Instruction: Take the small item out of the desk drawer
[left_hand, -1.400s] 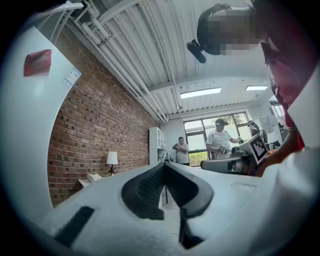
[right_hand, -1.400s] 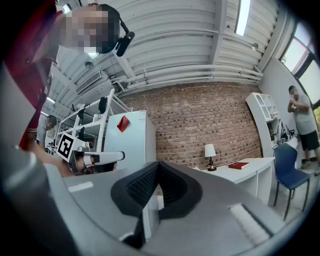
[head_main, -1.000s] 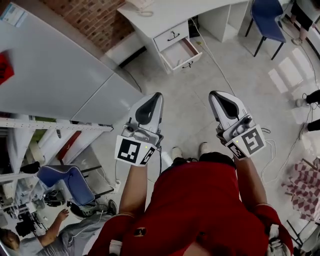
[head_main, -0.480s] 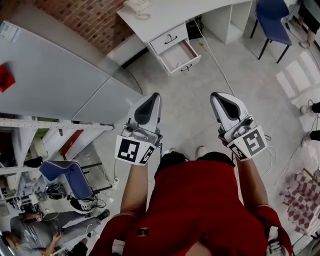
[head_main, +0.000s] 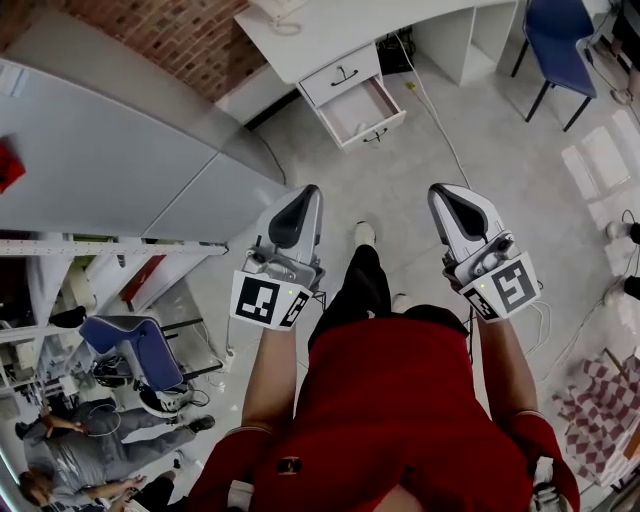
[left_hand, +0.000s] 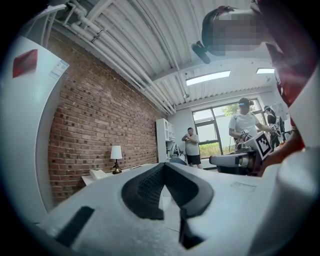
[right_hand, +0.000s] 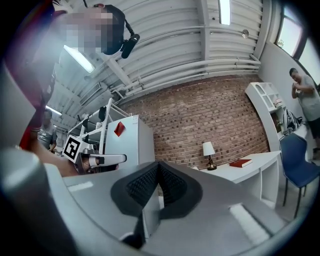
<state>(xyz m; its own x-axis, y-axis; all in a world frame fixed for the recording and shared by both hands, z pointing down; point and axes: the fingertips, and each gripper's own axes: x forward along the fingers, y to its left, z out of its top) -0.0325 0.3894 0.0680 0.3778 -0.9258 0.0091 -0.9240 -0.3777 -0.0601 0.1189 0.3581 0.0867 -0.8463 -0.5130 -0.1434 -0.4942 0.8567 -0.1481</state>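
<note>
A dark-trousered leg (head_main: 362, 285) has stepped toward the desk (head_main: 340, 25) since a second ago. Well short of the desk, the left gripper (head_main: 305, 200) and right gripper (head_main: 443, 200) are pressed together, empty. The desk's lower drawer (head_main: 365, 105) stands open; the small item can't be made out.

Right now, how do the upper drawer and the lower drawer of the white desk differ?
The upper drawer is shut, while the lower drawer is pulled out. The upper drawer shows only its front; the lower drawer shows its inside too. Both are white and look equally wide.
</note>
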